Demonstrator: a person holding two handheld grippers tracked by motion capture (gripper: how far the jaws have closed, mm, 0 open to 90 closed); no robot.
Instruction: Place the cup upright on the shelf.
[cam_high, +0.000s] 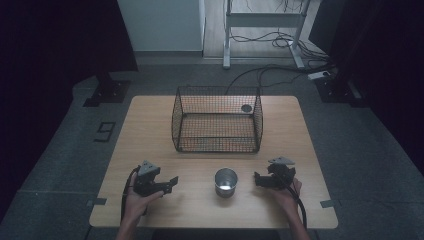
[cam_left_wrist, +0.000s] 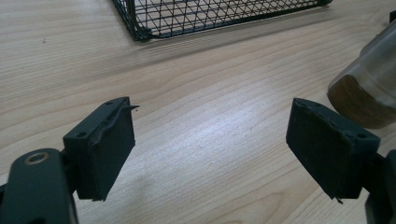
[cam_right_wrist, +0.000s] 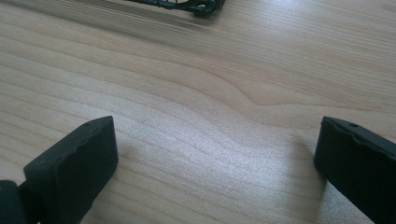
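A shiny metal cup stands upright on the wooden table, near the front edge and between my two hands. The left gripper rests low on the table to the cup's left, jaws wide open with bare wood between them; in its own view the gripper sees the cup at the right edge. On the cup's right, the right gripper is also open and holds nothing. A black wire basket sits behind the cup at the table's middle.
The basket's near corner lies ahead of the left gripper, and a corner shows at the top of the right gripper view. A small dark round object lies in the basket's back right. Cables and a desk frame stand on the floor beyond.
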